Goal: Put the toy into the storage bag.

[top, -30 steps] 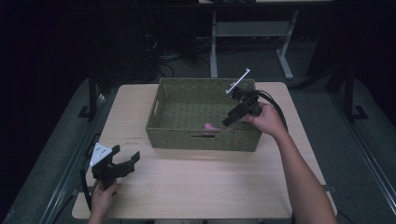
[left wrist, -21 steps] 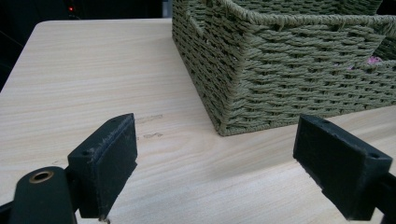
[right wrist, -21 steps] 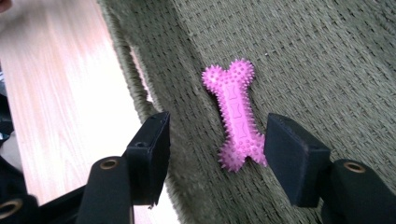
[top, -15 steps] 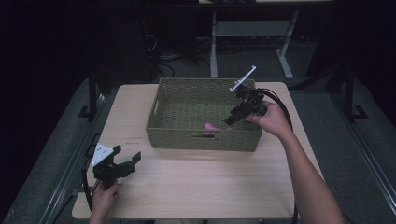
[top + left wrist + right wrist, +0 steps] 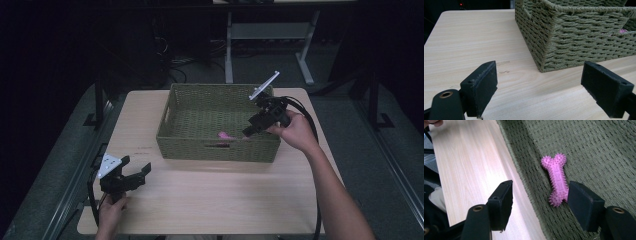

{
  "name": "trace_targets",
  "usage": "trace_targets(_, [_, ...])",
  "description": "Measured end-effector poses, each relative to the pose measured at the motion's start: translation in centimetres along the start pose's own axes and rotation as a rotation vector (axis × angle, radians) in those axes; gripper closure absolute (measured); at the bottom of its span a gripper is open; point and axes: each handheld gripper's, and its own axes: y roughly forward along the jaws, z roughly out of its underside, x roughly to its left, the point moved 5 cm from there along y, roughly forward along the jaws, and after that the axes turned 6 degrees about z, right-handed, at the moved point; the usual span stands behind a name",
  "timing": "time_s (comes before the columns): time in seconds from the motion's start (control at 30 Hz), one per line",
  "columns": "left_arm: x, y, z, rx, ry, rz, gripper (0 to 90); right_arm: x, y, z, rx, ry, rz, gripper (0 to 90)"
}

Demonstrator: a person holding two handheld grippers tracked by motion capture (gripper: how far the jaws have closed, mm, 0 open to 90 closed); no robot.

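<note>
Inside the woven basket point(image 5: 190, 140), near its front wall, lies a pink spiked bone toy point(image 5: 556, 178), flat on the weave and free of any grip. Above that front-right corner hangs the right gripper point(image 5: 248, 132), jaws just opened apart with nothing between them, likely having let the toy go. Off the basket's front-left corner, low over the bench point(image 5: 225, 200), waits the left gripper point(image 5: 135, 170), jaws wide apart and empty, seemingly parked clear of the work.
</note>
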Motion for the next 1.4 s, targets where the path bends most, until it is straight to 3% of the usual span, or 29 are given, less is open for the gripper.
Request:
trace_targets(0.97, [0.0, 0.0, 0.0, 0.0, -0.002, -0.001, 12.9, 3.0, -0.8, 3.1, -0.013, -0.022, -0.007, 32.0])
trace_targets(1.4, [-0.2, 0.0, 0.0, 0.001, 0.005, 0.003, 13.0, 5.3, -0.9, 6.2, -0.044, -0.048, -0.017, 32.0])
